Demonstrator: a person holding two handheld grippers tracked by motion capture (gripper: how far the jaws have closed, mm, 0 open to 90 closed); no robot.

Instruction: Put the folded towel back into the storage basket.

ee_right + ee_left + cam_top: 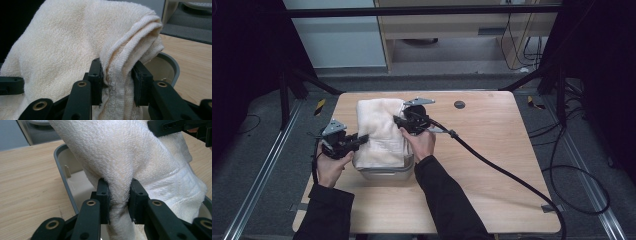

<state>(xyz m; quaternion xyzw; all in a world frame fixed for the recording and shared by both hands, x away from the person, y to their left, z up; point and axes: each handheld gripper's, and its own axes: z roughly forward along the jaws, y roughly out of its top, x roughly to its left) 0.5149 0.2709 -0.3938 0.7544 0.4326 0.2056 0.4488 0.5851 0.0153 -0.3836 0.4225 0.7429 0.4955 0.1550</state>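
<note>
A folded cream towel (379, 131) hangs over a grey plastic bin (384, 172) on the wooden table. My left gripper (361, 139) is shut on the towel's left side; in the left gripper view its jaws pinch a thick fold of the towel (120, 165) above the bin's grey rim (61, 170). At the towel's right edge my right gripper (398, 121) is also shut on it. The right gripper view has its jaws clamped on the towel's folded hem (117, 75), the bin's rim (172, 63) just behind. The towel hides most of the bin's inside.
The wooden table (502, 150) has a round dark cable hole (459, 104) near its far edge. A thick black cable (492, 167) trails from the right gripper across the table to the right. Floor rails and loose cables run beside the table.
</note>
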